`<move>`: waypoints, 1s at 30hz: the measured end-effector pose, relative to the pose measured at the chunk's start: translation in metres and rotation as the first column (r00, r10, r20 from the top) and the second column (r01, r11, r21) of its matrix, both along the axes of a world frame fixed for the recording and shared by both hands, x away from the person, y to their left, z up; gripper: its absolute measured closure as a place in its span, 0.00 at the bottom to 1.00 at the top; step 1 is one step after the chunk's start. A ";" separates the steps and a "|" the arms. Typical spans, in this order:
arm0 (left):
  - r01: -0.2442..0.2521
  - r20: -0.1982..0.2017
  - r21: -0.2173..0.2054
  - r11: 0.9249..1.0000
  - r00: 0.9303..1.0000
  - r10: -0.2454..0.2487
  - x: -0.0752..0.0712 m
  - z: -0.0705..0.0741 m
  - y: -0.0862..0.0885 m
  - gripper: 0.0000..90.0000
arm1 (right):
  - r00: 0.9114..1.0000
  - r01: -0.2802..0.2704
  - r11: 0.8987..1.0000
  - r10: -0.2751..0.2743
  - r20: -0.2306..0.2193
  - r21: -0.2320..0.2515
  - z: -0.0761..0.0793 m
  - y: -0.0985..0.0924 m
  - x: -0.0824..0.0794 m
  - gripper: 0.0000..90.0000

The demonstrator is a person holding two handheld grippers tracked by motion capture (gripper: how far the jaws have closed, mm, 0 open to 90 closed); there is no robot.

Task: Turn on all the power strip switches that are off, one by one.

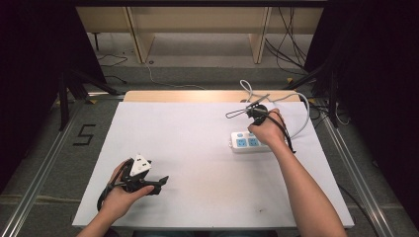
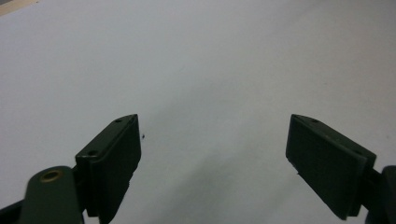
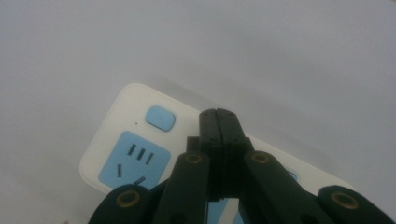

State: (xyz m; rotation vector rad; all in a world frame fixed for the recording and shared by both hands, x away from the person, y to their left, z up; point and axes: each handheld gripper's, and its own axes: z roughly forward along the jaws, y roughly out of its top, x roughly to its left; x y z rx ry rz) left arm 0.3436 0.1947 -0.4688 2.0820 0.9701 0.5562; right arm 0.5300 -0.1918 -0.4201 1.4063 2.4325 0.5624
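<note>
One white power strip (image 1: 245, 142) with blue sockets lies toward the right side of the white counter (image 1: 197, 148), its long axis running left to right and its blue switch button (image 3: 160, 117) at the left end. The right gripper (image 3: 218, 114) hangs directly above the strip, jaws pressed together on nothing, tips just right of that button. The left gripper (image 2: 212, 154), jaws wide and empty, hovers well left of the strip, so the right hand is clearly nearer.
</note>
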 end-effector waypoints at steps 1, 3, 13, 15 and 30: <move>0.000 0.000 0.000 1.000 1.000 0.000 0.000 0.000 0.000 0.20 | 1.000 -0.001 1.000 0.001 -0.002 0.000 0.000 0.000 0.000 1.00; 0.002 -0.001 0.003 1.000 1.000 -0.002 0.000 0.000 0.000 0.20 | 1.000 0.001 1.000 -0.001 -0.003 0.001 0.000 0.001 0.000 1.00; 0.001 0.000 0.001 1.000 1.000 -0.001 0.000 0.000 0.000 0.20 | 1.000 -0.006 1.000 0.006 -0.001 0.002 0.006 0.008 0.001 1.00; 0.002 0.000 0.000 1.000 1.000 -0.002 0.000 0.000 0.000 0.20 | 1.000 -0.008 1.000 0.008 -0.002 0.001 0.007 0.010 0.002 1.00; -0.001 0.002 -0.001 1.000 1.000 0.001 0.000 0.001 0.000 0.20 | 1.000 -0.023 1.000 0.023 -0.021 0.003 0.006 0.020 0.003 1.00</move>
